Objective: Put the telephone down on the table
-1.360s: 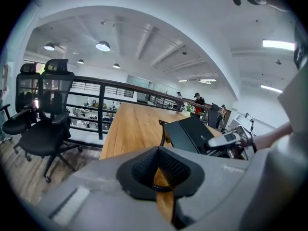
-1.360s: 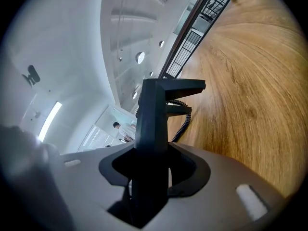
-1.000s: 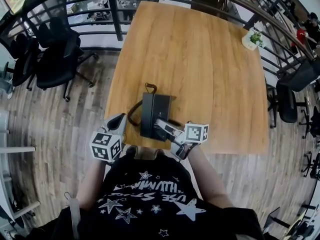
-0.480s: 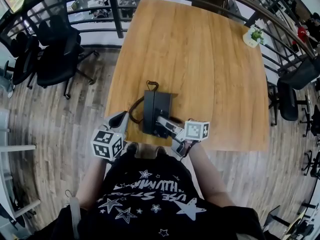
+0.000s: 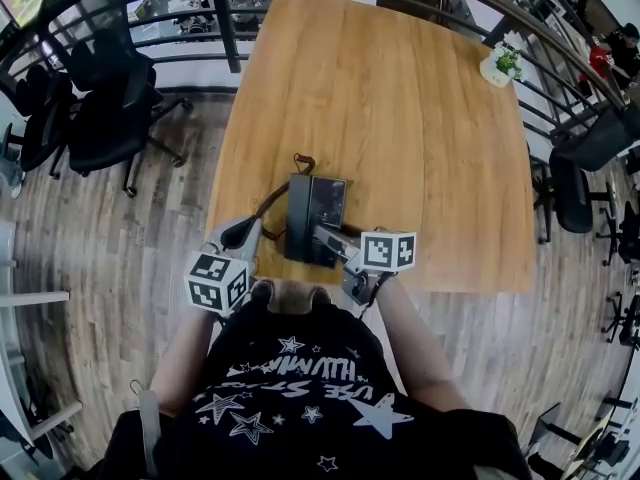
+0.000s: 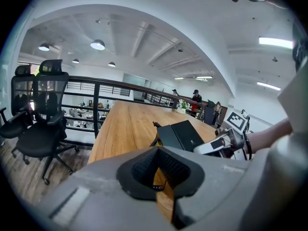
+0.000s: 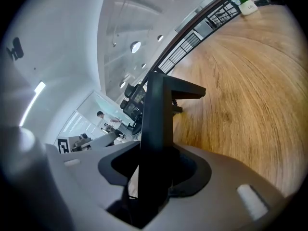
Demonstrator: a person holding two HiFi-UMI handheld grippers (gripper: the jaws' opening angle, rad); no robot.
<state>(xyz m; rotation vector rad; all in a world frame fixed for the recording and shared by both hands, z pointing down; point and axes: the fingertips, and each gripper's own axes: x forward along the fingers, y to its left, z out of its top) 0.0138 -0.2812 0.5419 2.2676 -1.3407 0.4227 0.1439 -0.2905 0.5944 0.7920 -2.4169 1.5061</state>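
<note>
- Lay flat at lower centre on smooth wooden table: boxy black telephone, cord curling left.
- Gripped its near edge with right gripper, jaws just easing wider.
- Kept left gripper empty, jaws nearly together.
- Stood upper left: black mesh chairs, metal railing.

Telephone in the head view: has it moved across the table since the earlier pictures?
No: against the table's near edge the telephone keeps its place; only the whole picture has slid up slightly.

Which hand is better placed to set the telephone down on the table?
The right. The right gripper holds the telephone between its jaws, which have just eased slightly wider, over the table. The left gripper is empty, off beside the telephone's cord.
</note>
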